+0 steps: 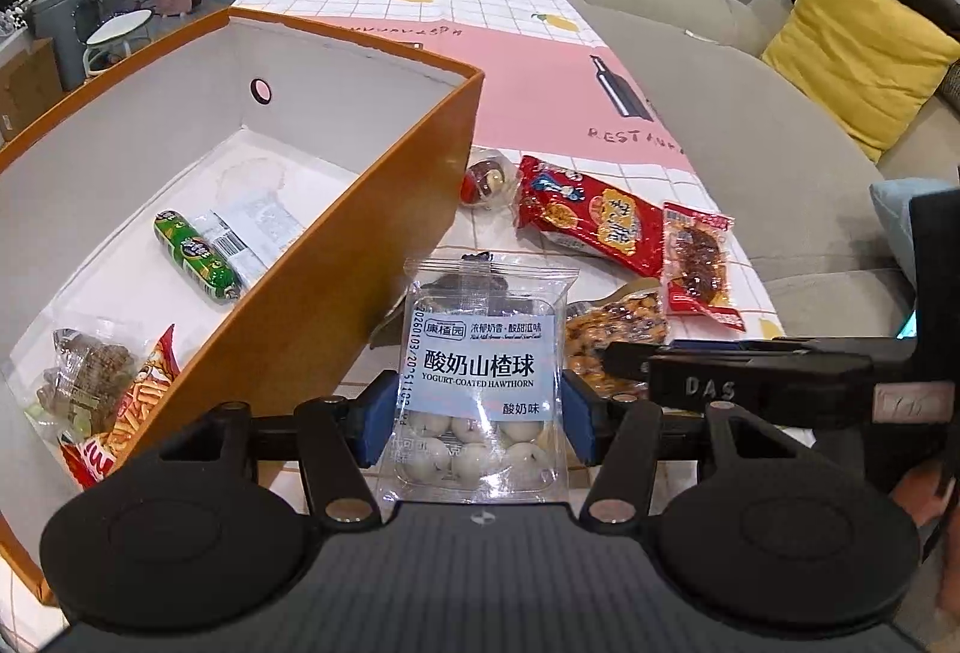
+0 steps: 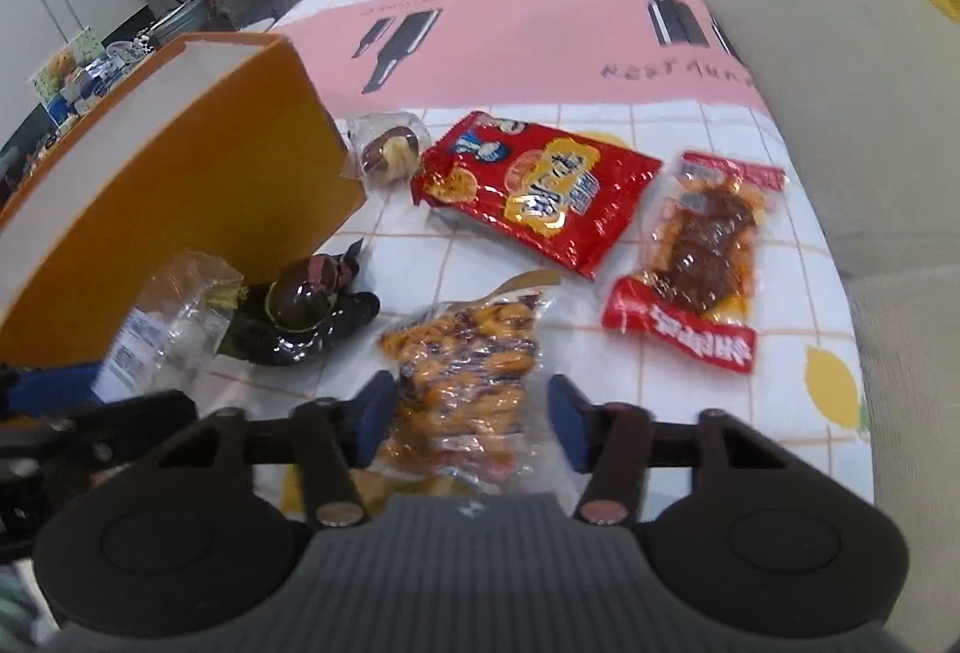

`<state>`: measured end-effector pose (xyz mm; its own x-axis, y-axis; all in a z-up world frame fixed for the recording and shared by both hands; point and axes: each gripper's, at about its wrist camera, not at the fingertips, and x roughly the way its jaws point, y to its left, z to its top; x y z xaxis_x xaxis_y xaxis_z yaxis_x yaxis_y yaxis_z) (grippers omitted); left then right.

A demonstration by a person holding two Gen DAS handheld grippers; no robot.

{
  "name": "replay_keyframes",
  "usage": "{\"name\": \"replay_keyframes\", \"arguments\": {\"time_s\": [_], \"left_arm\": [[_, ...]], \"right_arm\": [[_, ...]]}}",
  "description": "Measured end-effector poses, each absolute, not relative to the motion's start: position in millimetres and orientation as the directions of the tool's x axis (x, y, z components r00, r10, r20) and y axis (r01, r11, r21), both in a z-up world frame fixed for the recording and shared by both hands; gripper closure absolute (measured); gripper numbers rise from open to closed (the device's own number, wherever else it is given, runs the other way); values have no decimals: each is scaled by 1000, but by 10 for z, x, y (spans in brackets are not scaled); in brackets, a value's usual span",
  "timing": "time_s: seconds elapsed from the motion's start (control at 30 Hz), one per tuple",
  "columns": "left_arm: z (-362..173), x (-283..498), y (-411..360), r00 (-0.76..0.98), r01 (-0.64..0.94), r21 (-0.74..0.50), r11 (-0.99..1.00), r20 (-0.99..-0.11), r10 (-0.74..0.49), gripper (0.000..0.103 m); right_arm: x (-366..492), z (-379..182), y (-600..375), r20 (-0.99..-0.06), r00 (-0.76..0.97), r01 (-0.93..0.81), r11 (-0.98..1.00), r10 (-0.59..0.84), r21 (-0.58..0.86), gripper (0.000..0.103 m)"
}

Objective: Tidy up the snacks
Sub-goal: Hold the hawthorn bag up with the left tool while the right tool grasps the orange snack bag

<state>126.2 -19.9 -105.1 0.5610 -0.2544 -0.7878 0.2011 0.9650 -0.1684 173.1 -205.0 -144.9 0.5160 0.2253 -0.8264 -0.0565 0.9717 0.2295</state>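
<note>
My left gripper (image 1: pixel 474 422) is shut on a clear pack of yogurt-coated hawthorn balls (image 1: pixel 480 383), held upright beside the orange box (image 1: pixel 372 257). The box holds a green sausage (image 1: pixel 195 257), a clear packet and two snack bags. My right gripper (image 2: pixel 471 422) is open, its fingers on either side of a clear bag of orange nuts (image 2: pixel 465 365) lying on the table; it is not closed on it. On the table also lie a red snack bag (image 2: pixel 540 185), a red meat packet (image 2: pixel 702 257), a wrapped pastry (image 2: pixel 390 152) and a dark wrapped snack (image 2: pixel 306 311).
The table wears a pink and white checked cloth (image 2: pixel 528 47). A beige sofa (image 2: pixel 840 83) with a yellow cushion (image 1: pixel 858 53) runs along the right edge. The orange box (image 2: pixel 180 173) stands on the left of the snacks.
</note>
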Motion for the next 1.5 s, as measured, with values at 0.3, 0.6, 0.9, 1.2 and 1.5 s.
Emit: {"name": "replay_keyframes", "arguments": {"time_s": [0.3,0.6,0.9,1.2,1.5], "left_arm": [[-1056,1196,-182,558,191,-156,969,-795,-237,39],[-1080,1183,-68,562,161,-157,974,-797,-221,39],[-1114,1197,-66,555,170,-169,971,-798,-236,39],[-1158,1229,-78,549,160,-166,973,-804,-227,39],[-1150,1230,-54,554,145,-169,975,-803,-221,39]], "right_arm": [[1605,-1456,-2112,-838,486,-46,964,249,261,57],[1350,-1475,-1907,-816,543,-202,974,197,101,20],[1445,-1528,-1926,-816,533,-112,974,225,196,8],[1631,-1581,-1913,-827,536,30,975,169,219,21],[1517,-1675,-1578,-840,540,-91,996,48,-2,18]]}}
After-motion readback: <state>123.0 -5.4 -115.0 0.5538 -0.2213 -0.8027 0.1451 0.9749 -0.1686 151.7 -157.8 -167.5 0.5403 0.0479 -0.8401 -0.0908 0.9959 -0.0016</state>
